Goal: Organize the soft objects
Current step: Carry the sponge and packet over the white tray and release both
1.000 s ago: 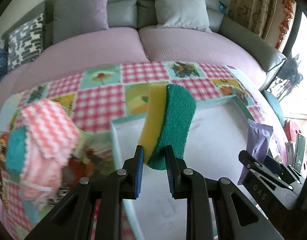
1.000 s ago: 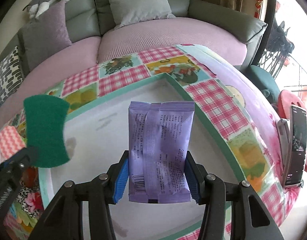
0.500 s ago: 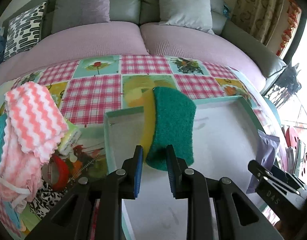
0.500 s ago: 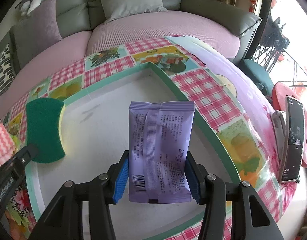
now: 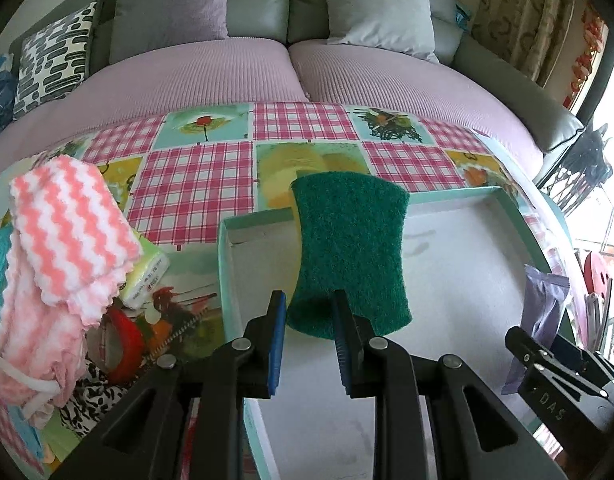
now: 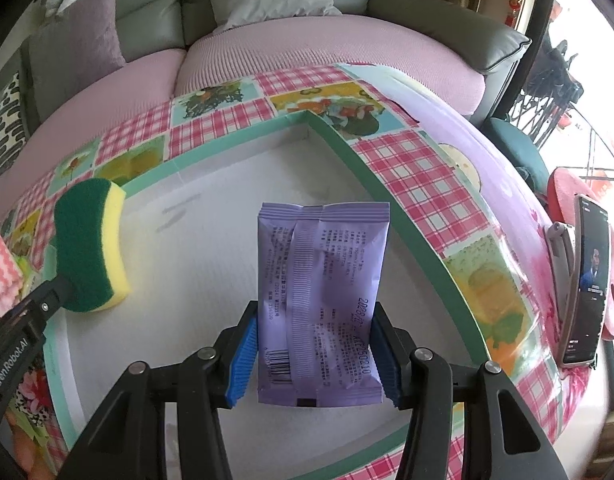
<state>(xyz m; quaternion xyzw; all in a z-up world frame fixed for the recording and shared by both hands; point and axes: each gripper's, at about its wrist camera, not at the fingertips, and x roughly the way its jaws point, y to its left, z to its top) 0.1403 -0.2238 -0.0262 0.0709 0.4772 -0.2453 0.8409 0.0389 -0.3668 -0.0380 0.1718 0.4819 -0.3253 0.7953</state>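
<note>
Over one white tray (image 6: pixel 347 168): left gripper (image 5: pixel 309 332) pinches one green-yellow sponge (image 5: pixel 349 256); right gripper (image 6: pixel 315 356) clamps one purple packet (image 6: pixel 321 300). One pink cloth pile (image 5: pixel 63 240) beside tray.

You are lowering the left gripper (image 5: pixel 309 338) with its sponge (image 5: pixel 349 254) into the near-left part of the tray (image 5: pixel 507 202); the sponge is now sitting inside the rim rather than above it, its green face turning toward you.
</note>
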